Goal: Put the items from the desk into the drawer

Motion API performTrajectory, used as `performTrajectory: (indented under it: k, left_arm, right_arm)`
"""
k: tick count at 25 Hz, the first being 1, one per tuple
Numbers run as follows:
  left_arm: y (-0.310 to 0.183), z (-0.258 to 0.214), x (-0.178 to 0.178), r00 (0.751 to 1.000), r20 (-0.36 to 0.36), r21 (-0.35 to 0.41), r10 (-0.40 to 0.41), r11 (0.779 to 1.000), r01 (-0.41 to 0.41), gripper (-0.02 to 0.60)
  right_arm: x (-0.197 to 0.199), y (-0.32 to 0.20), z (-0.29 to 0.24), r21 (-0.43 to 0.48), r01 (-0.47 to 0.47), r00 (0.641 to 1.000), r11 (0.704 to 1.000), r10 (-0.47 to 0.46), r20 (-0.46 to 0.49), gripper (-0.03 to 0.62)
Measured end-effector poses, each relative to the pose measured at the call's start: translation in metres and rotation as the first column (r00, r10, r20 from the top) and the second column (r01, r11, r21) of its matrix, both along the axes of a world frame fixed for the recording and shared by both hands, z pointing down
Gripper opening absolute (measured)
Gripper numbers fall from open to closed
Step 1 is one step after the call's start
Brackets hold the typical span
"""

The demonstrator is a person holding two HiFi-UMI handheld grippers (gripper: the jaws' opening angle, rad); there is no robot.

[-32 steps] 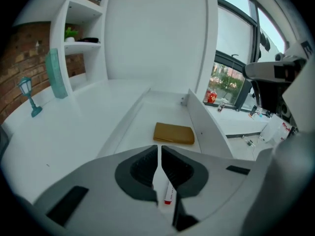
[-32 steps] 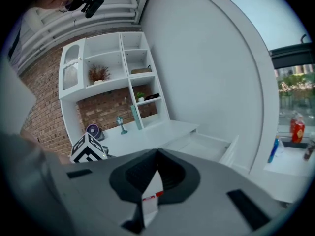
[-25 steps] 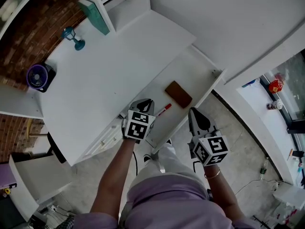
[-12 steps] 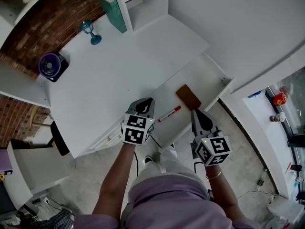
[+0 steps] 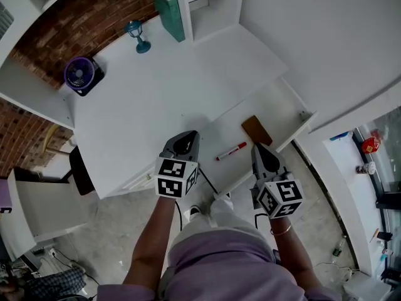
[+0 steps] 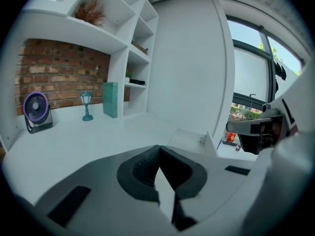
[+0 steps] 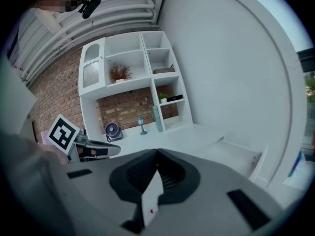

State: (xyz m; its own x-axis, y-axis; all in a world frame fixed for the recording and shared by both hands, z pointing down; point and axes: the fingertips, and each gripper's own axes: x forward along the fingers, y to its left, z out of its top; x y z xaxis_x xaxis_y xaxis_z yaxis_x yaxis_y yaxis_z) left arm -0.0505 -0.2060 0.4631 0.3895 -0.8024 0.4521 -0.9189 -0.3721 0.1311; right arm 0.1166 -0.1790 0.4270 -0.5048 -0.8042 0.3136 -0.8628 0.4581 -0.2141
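Note:
The white drawer (image 5: 292, 108) stands pulled out from the desk (image 5: 150, 111). Inside it lie a brown flat case (image 5: 257, 130) and a red marker (image 5: 231, 151). My left gripper (image 5: 187, 138) is shut and empty, over the desk's front edge, just left of the marker. My right gripper (image 5: 262, 150) is shut and empty too, over the drawer's front, right of the marker and near the brown case. In the left gripper view the left gripper (image 6: 158, 150) shows closed tips; the right gripper (image 7: 156, 154) looks the same in its own view.
At the back of the desk stand a purple fan (image 5: 81, 75), a small teal lamp (image 5: 136, 35) and a teal book (image 5: 169, 14) leaning against the white shelf unit (image 5: 210, 5). A chair (image 5: 37, 209) stands at the left. The person's legs are under the drawer's front.
The head view has swung, so desk and drawer sit lower and further right in the picture. Both grippers stay shut near the drawer's front. Marker and brown case lie unmoved in the drawer.

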Motion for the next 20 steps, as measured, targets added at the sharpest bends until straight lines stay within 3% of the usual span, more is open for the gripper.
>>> performTrajectory:
  k: [20]
  left_arm:
    - [0.033,-0.022,-0.062,0.986,-0.044,0.063,-0.160,0.985,0.163,0.002]
  right_arm:
    - [-0.019,0.001,-0.014,0.029,0.030,0.999,0.999,-0.029,-0.029,0.002]
